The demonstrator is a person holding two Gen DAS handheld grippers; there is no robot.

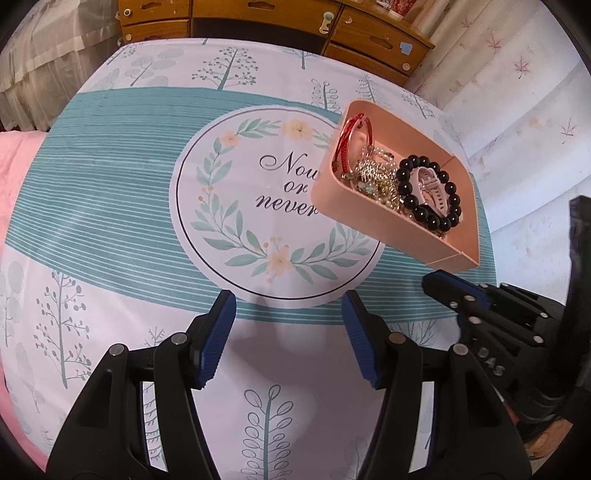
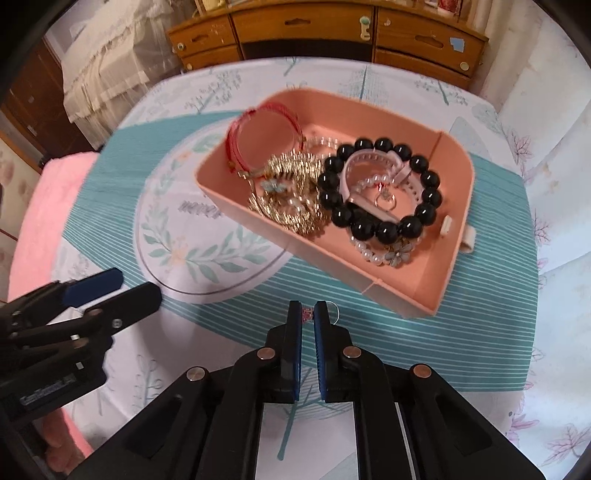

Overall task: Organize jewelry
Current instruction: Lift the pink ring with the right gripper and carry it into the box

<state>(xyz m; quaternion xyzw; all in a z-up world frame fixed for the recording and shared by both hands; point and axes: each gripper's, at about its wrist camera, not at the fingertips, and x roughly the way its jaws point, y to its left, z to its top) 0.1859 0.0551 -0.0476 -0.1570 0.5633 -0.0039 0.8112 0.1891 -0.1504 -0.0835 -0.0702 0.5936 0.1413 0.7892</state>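
Note:
A pink tray (image 1: 332, 184) (image 2: 406, 295) stands on the printed tablecloth (image 1: 110, 184). In it lie a black bead bracelet (image 1: 402, 173) (image 2: 384, 230), a pale pink watch (image 1: 428, 184) (image 2: 369, 158), a red cord bracelet (image 1: 349, 129) (image 2: 236, 136), tangled gold chains (image 1: 373, 173) (image 2: 291, 206) and a pearl bracelet with a flower (image 2: 397, 254). My right gripper (image 2: 307, 308) (image 1: 443, 284) hovers just in front of the tray, shut on a small silver ring (image 2: 335, 310) with a pinkish stone. To the left of it, my left gripper (image 1: 289, 301) (image 2: 125, 284) is open and holds nothing.
A wooden chest of drawers (image 1: 258, 18) runs behind the table. A pink blanket (image 1: 14, 166) lies off the table's left edge. Pale flowered curtains (image 1: 517, 92) hang to the right. A lace-covered piece of furniture (image 2: 103, 74) stands at the back left.

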